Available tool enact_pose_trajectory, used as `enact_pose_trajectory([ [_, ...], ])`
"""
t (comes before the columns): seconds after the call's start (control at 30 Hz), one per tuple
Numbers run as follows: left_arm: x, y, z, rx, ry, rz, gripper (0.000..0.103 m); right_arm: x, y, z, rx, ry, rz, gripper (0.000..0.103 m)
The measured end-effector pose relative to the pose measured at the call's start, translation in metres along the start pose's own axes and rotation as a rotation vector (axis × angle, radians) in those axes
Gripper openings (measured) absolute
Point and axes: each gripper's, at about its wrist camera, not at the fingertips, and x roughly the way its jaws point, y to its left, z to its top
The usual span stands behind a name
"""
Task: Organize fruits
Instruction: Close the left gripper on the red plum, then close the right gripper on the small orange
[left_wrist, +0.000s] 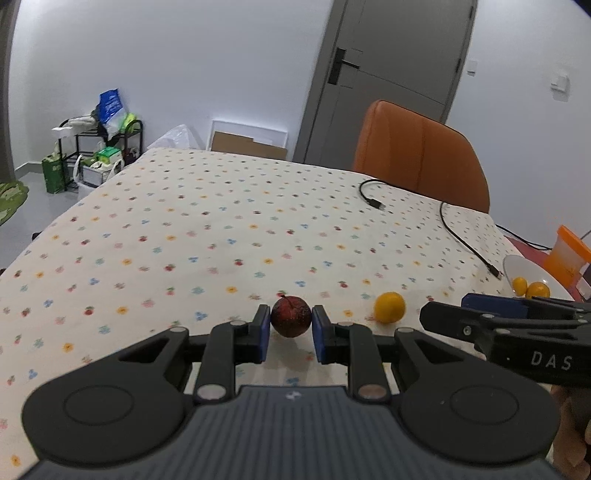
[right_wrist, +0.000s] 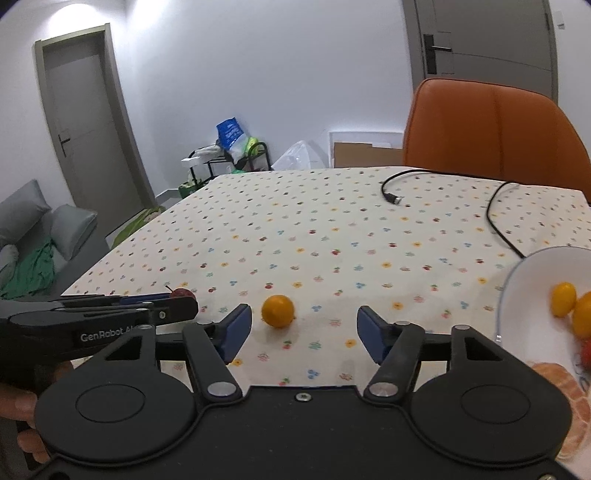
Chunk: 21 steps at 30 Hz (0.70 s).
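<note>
Left gripper (left_wrist: 290, 325) pinches the dark red plum (left_wrist: 291, 316) on the tablecloth (left_wrist: 184, 229), while right gripper (right_wrist: 303, 328) sits wide open near the orange fruit (right_wrist: 277, 310).

White letters "DAS" printed on the side of the black plastic right gripper (left_wrist: 443, 317), seen from the left wrist. White lettering "GenRobot", followed by what looks like "AI", partly hidden, on the side of the black plastic left gripper (right_wrist: 195, 306), seen from the right wrist. Nothing else legible.
</note>
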Motion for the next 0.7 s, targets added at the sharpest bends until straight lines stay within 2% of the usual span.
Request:
enact_pose_trajectory([
  [0.43, -0.014, 0.03, -0.002, -0.064, -0.021, 0.047, 0.022, 0.026, 0.014, 0.004, -0.033, 0.042, -0.004, 0.051],
  [0.53, -0.015, 0.033, -0.003, -0.07, -0.02, 0.05, 0.022, 0.033, 0.017, 0.003, -0.042, 0.063, -0.003, 0.034],
  [0.57, -0.016, 0.033, -0.003, -0.07, -0.021, 0.051, 0.022, 0.035, 0.017, 0.002, -0.043, 0.073, -0.002, 0.025],
  [0.7, -0.019, 0.032, -0.003, -0.074, -0.024, 0.049, 0.022, 0.032, 0.018, 0.0, -0.053, 0.063, -0.007, 0.022],
])
